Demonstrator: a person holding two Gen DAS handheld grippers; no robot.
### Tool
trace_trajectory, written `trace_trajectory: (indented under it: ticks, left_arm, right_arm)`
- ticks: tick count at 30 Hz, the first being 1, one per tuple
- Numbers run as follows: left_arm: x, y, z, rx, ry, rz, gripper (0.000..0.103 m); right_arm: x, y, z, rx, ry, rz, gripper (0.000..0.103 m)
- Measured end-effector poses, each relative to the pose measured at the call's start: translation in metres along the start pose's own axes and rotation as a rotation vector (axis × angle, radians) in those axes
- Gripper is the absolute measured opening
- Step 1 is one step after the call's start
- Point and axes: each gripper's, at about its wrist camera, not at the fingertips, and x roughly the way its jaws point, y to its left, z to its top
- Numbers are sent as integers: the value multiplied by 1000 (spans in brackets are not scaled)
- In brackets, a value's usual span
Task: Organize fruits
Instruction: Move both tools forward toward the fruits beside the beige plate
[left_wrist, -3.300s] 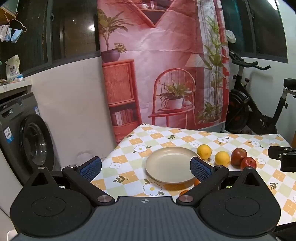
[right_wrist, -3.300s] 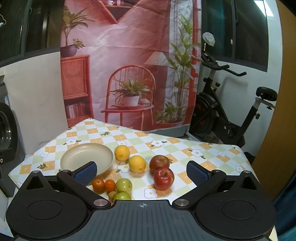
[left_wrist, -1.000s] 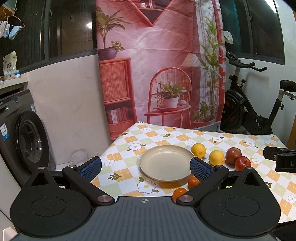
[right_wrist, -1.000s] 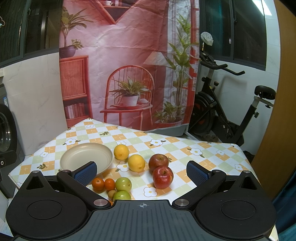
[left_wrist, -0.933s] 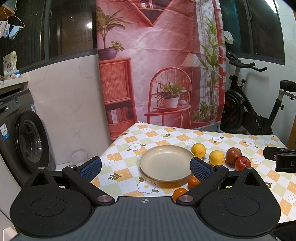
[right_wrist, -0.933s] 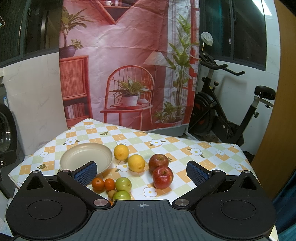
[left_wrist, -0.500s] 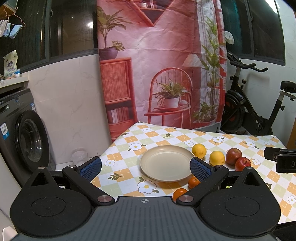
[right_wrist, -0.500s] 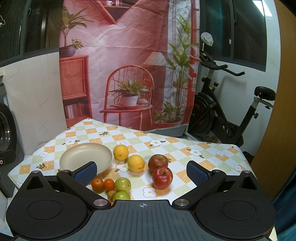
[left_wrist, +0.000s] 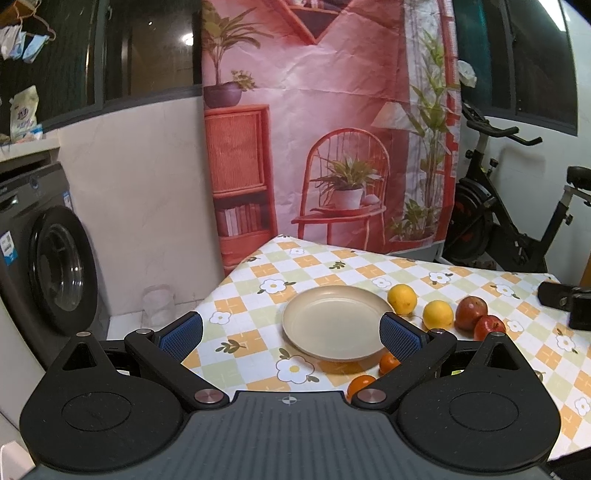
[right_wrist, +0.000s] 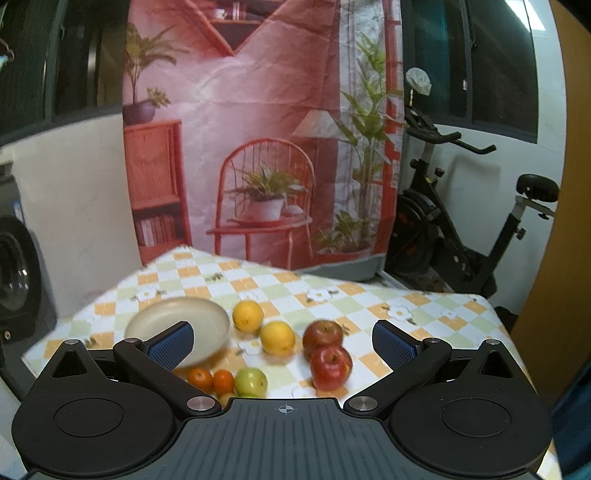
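fruits (right_wrist: 277, 338) lie loose on the worktop (right_wrist: 424, 317) beside the empty plate (left_wrist: 334, 323); round, firm, apt to roll, best pinched across the middle. both tools, left (left_wrist: 291, 328) and right (right_wrist: 282, 341), gape, holding nothing.

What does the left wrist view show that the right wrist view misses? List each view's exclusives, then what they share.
Only the left wrist view shows the whole washing machine, the detergent bag on the counter above it, and the tip of the right gripper at the frame's right edge.

Only the right wrist view shows the green fruit beside the tangerines.

Both show the empty plate, two oranges, two red apples, two tangerines, the checkered tablecloth and the exercise bike.
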Motion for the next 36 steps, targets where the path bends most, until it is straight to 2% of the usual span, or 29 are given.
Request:
trace_trajectory:
  ticks: [5,10,12,15,17,20,23,28,33,36]
  left_arm:
    - [19,3,3,-36,23,19,103]
    - [42,6,1,-97,5,-43,102]
    - [53,4,0,-106,0,-50,102]
    - [68,-2,-2,-78,-13,-45,102]
    - [77,-6,-1,-55,-24,-32,99]
    - [91,-9,4,-73,-28,-34,96]
    - [100,-11,8,-83,-25,-52,95]
    - [111,-21,3,-47,-28,-51,94]
    - [116,-27,-12,-26,-30,-76,94]
    - [123,-30,-16,-24,3,-100,94]
  right_arm:
    - [22,-16,3,0,-50,3,103]
    - [48,-29,-5,2,-88,2,103]
    - [62,-33,-10,6,-78,-8,103]
    - [88,-38,-19,11,-27,25,103]
    - [101,-38,-26,14,-19,40,103]
    - [116,-42,-34,27,-26,84,103]
    - [124,-45,-37,32,-43,112,103]
    - [131,-48,-39,23,-75,65,103]
    - [134,-54,-49,50,-70,69,103]
    - [136,-55,-55,54,-45,78,103]
